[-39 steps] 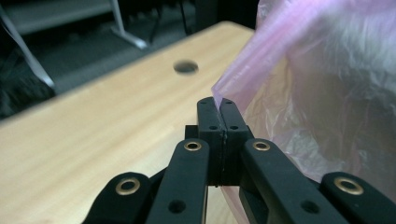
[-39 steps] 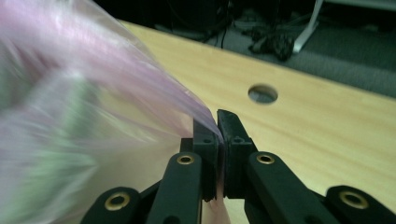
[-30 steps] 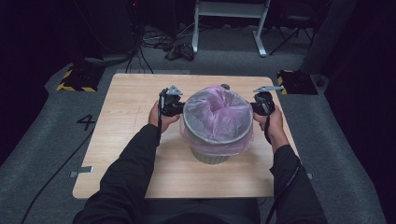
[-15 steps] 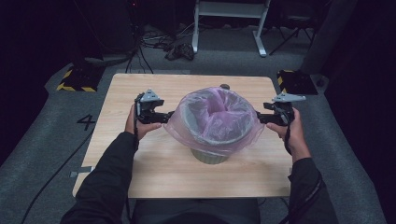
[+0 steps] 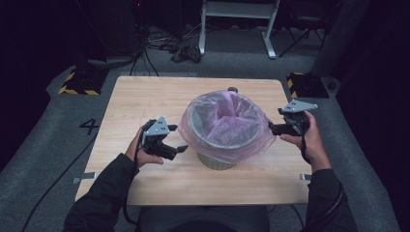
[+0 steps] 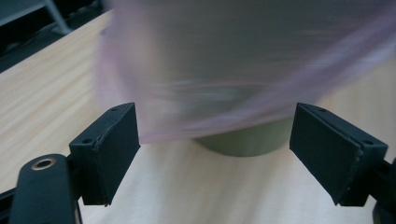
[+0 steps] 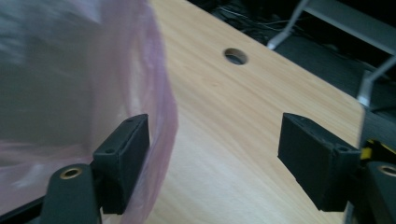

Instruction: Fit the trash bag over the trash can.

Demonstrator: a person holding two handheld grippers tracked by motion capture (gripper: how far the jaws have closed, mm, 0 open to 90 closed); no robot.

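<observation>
Both hand-held grippers, left and right, have just opened wide, empty: smooth the bag evenly down around the bin at mid-tabletop

Bare table lies open around the left gripper, its parted jaws holding nothing; just ahead of it the bin, skirted by the pink bag, blocks the way. The right gripper, jaws apart, has the bag's fold beside one jaw and free tabletop on its other side.
</observation>
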